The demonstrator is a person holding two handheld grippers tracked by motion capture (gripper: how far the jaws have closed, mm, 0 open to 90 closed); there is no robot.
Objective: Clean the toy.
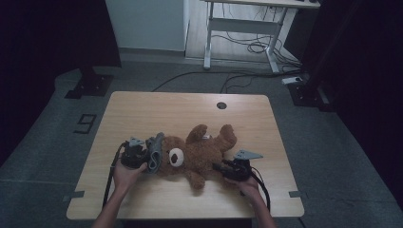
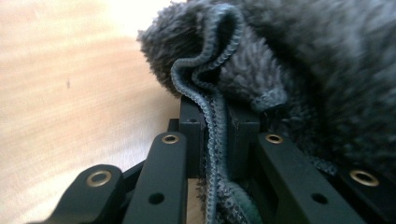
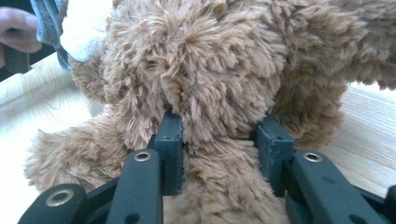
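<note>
A brown teddy bear (image 1: 197, 154) lies on its back across the wooden table (image 1: 142, 109), head toward the left. A grey fuzzy hat (image 1: 155, 152) sits against its head. My left gripper (image 1: 145, 160) is shut on the hat's stitched rim. In the left gripper view the rim (image 2: 212, 100) runs folded between the two closed jaws of that gripper (image 2: 217, 128). My right gripper (image 1: 217, 167) comes in from the right at the bear's lower body. In the right gripper view the pads of this gripper (image 3: 222, 140) press into the brown fur (image 3: 196, 70) on both sides.
A round cable hole (image 1: 221, 105) sits near the table's far edge. Behind the table stand a white desk frame (image 1: 247, 28) with cables on the floor and black stand bases (image 1: 90, 85) at left and right. A hand (image 3: 18, 32) shows far off in the right gripper view.
</note>
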